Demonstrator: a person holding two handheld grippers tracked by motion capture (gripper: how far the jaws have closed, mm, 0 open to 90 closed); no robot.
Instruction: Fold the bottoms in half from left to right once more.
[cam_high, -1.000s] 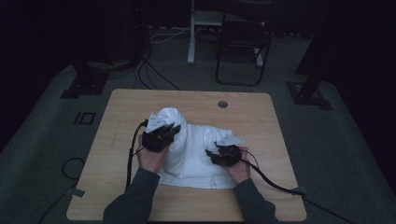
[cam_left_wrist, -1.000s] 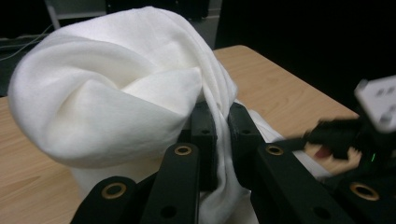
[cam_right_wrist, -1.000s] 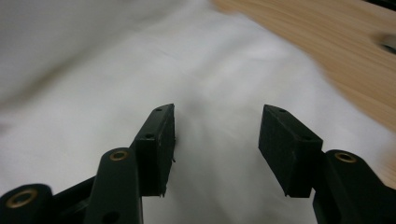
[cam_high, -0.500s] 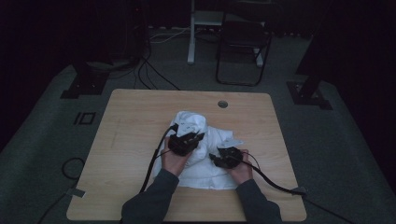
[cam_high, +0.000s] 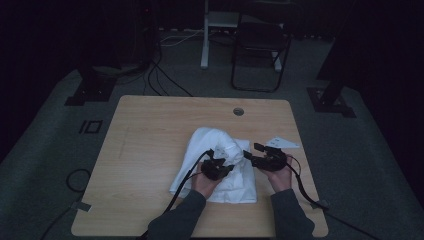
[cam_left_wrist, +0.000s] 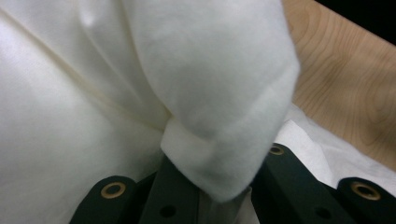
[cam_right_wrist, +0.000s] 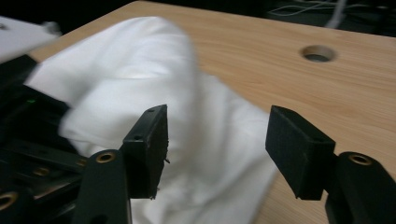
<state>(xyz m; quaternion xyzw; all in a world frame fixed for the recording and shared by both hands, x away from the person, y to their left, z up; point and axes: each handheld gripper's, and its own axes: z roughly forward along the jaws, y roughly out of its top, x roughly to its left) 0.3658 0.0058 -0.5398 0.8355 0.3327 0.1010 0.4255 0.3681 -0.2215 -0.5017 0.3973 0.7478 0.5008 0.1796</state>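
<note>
A: White cloth (cam_high: 220, 162) — one item, soft, partly folded, lying at lower centre of the high view on the wooden table (cam_high: 150, 130), its raised fold bunched up just above the two hands

B: Entry for the left gripper (cam_high: 216, 168)?

A: Clamped on the cloth. In the left gripper view a thick rolled fold (cam_left_wrist: 219, 116) sits pinched between the black jaws at the bottom centre of the frame, with the rest of the fabric filling the upper left

B: And the right gripper (cam_high: 260, 156)?

A: Jaws wide, nothing between them; they have just been opening. In the right gripper view the two pads stand apart at lower centre, the cloth (cam_right_wrist: 140, 93) behind them in the left half of the frame, bare table and a round cable hole (cam_right_wrist: 317, 52) at upper right

B: Step in hand, as you judge it?

A: Folding: left carries a layer across while right lets go to find a new hold. To do it well, I'd keep the left grip firm and low so the fold lands flat, and bring the right jaws onto a free edge near the lower right of the cloth, taking one layer only

B: Risk?

A: Dragging the bottom layer along; a small white scrap (cam_high: 281, 143) lies just right of the cloth, well clear
</note>
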